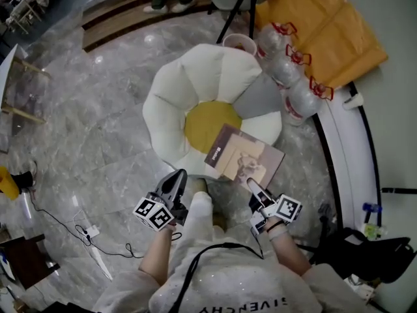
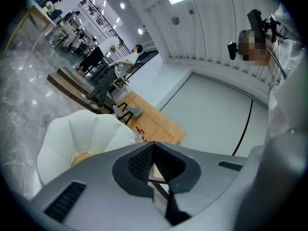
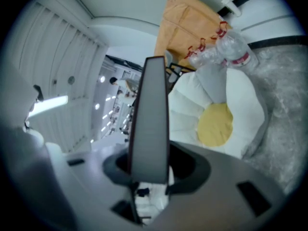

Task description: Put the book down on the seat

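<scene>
**On a grey marble floor (image 1: 98, 142), the book comes to the edge of the flower seat**

The book (image 1: 244, 158), brown-covered and face up, hangs over the front right petals of the white seat (image 1: 171, 87). It has not reached the yellow centre pad (image 1: 205, 124). You hold it by its near corner in your right gripper (image 1: 255, 188), whose jaws are clamped on the cover and pages. In the right gripper view the book's grey edge fills the gap between them. From the head view you cannot tell whether the far corner already rests on the cushion or floats just above it.

Your left gripper (image 1: 177, 176) waits just beside the seat's front rim, near the book's left corner. Its jaws are together with nothing between them.

A grey cushion (image 1: 260, 96) lies on the seat's right side. Beyond it, clear bottles with red bands (image 1: 287, 70) lie in a row, next to a sheet of brown paper (image 1: 326, 25).

By the look of it, you are at the placing step: the book is carried in but not let go. The next move likely calls for lowering it flat and further in, toward the yellow pad, so its weight sits on the cushion and not on the rounded petals. Only then part the right jaws. Release too near the rim and the book may tip off toward your feet.
</scene>
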